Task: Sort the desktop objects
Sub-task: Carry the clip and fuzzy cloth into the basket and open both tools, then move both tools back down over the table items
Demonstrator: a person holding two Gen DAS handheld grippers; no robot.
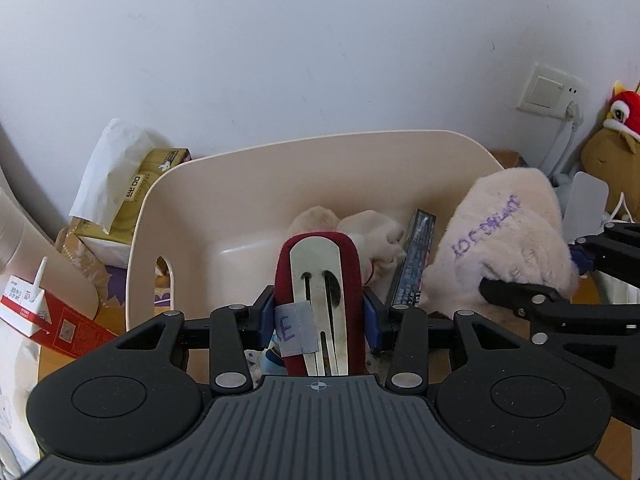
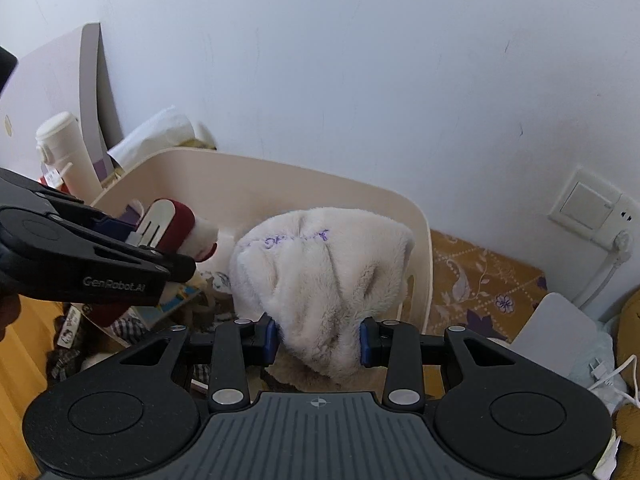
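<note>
The left gripper is seen clenched on a dark red clip with a metal face and a taped label, held just above the near rim of the beige bin. The right gripper is seen grasping a cream plush item with purple stitched lettering, which is pinched between both blue pads and hangs over the bin's right-hand side, partly inside it. Inside the bin, 1 white plush toy and 1 dark narrow box are already lodged toward the far right. A tissue box stands just outside the bin's left wall, and a red and white carton lies near the bin's left front corner. A wall switch is noted well beyond the bin's right side. The step in hand is judged to be the depositing of both held items into the bin. It is advised that each item be carried clear over the rim before release, that the clip be let go above the bare floor at the bin's left half, and that the plush item be lowered until its bulk is inside the wall, since it may otherwise drape over the edge and slide out. The 2 grippers are close together, so contact between them should be avoided.
</note>
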